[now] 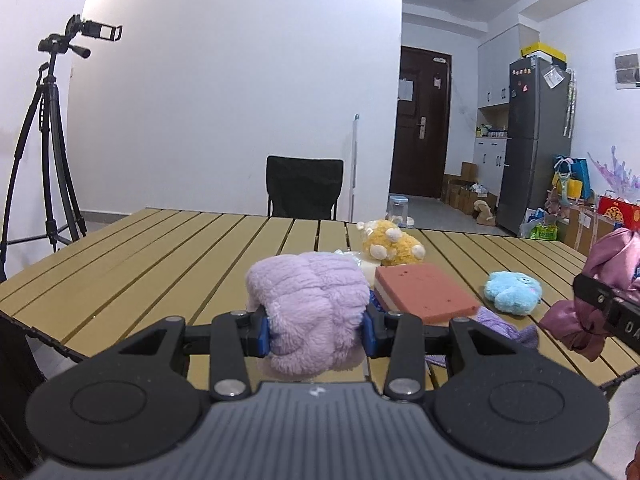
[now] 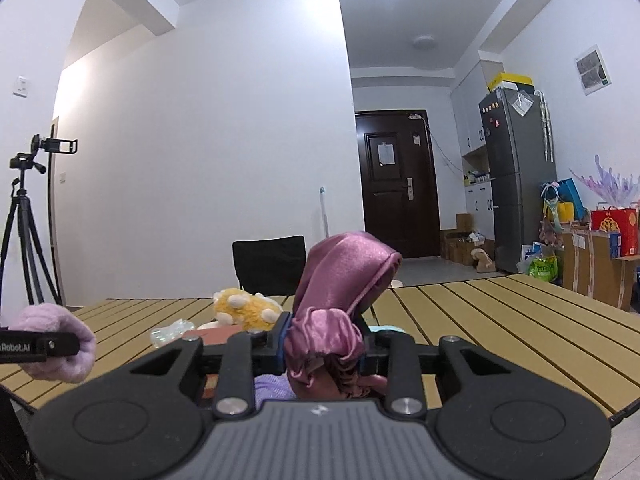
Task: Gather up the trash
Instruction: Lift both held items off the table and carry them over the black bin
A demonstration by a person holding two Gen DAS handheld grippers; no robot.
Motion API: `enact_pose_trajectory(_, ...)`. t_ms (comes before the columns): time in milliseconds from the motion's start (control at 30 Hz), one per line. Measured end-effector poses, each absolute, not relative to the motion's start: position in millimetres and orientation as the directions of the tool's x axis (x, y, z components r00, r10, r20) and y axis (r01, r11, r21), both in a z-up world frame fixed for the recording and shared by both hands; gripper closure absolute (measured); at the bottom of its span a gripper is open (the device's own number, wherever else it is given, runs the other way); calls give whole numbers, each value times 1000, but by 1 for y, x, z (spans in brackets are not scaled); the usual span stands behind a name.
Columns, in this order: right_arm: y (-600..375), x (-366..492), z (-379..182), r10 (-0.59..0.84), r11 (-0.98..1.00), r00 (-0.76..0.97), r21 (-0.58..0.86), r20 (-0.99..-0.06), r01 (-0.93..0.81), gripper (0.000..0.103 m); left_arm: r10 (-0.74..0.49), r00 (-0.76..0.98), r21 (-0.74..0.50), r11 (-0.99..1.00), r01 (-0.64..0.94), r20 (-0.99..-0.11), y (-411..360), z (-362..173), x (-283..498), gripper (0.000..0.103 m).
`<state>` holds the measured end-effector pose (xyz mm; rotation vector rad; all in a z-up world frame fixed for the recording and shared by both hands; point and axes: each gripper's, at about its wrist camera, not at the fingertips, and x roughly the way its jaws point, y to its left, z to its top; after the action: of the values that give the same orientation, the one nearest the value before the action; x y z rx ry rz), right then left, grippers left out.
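The left gripper (image 1: pixel 316 330) is closed partway on a fluffy lilac plush (image 1: pixel 310 304), its blue pads (image 1: pixel 263 334) pressing into the pile on either side and the bundle bulging above and below them, lifted clear of the slatted wooden table (image 1: pixel 140 264). The right gripper (image 2: pixel 323 350) is squeezed as tight as it goes on a gathered piece of shiny mauve satin cloth (image 2: pixel 340 292) — the fabric stands up in a hood-like fold above the fingers and bunches below them.

Still lying on the table are a terracotta-coloured foam block (image 1: pixel 424 292), a yellow plush toy (image 1: pixel 390 244), a small light-blue plush (image 1: pixel 512 290), a knitted lilac cloth (image 1: pixel 504 326) and, in the right wrist view, a crumpled clear plastic wrapper (image 2: pixel 172 332).

In the left wrist view the right gripper enters only as a black edge at the right border, with the satin cloth cut off by the frame. The lilac plush hides whatever lies directly behind it, and the knitted cloth is partly covered by the gripper body. In the right wrist view the blue plush shows only as a sliver behind the fingers.

The side of the left gripper, seen at the left border of the right wrist view, reads "Robot.AI" — its first letters are cut off. Papers on the dark door (image 2: pixel 394 184) and the magnets on the grey fridge (image 2: pixel 516 176) are too small to read.
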<state>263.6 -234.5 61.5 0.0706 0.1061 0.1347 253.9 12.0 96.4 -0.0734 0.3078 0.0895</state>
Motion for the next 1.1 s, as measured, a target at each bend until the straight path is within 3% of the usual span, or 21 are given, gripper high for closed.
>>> enact_pose_trajectory(333,-234,225,56,163,986,979,55,-123,-157,74,101,962,-30,993,-112,-253,4,100,206,62)
enact_pose_trajectory(767,-226,172,24,207,978,950,45,-235,-202,74,101,945,-44,992,-120,-311,13,83,148,62)
enact_pose_trajectory(1100,-218,139,-3,244,970,906,80,-346,-231,74,115,896,-9,991,-132,-430,17,47,120,62)
